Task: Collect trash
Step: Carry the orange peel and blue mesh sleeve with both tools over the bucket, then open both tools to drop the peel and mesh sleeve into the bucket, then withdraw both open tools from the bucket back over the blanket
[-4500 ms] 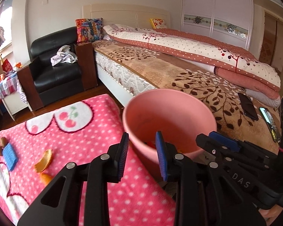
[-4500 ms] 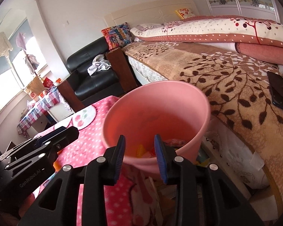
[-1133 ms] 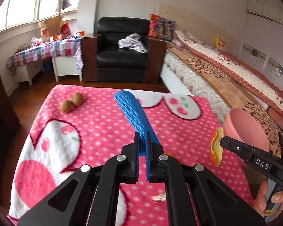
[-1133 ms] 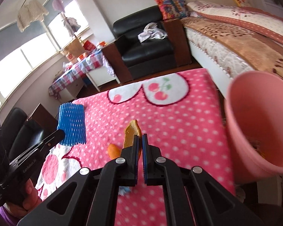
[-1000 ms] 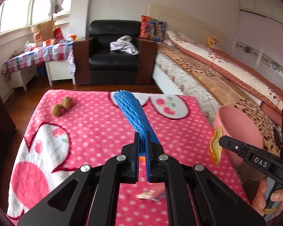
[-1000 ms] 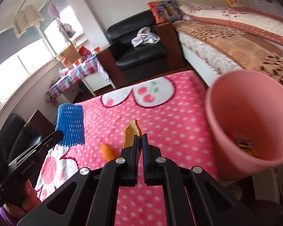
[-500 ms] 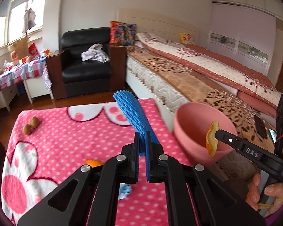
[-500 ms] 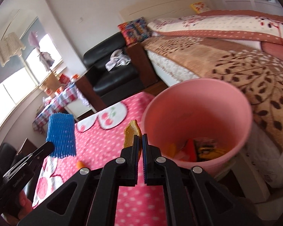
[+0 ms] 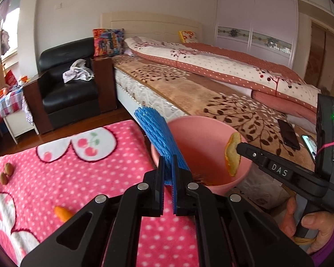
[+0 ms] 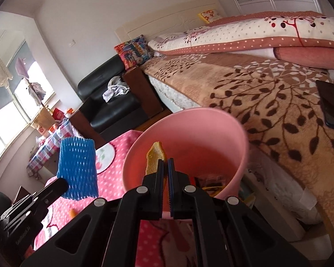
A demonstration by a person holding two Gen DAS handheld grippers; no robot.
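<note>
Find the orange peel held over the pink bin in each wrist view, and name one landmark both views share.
Left wrist view: orange peel right of centre, at the right tongs' tip, against the pink bin's right rim.
Right wrist view: peel at centre, clamped just above the tongs.
Shared landmark: black armchair.

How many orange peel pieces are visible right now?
2: one peel piece clamped in the right gripper over the pink bin, another peel piece on the pink blanket. More may be hidden.

The round pink plastic bin stands between the pink polka-dot blanket and the long bed with a leaf-patterned brown cover. Behind the blanket, a black leather armchair sits left of the bed. Two dark flat phones lie on the bed.
</note>
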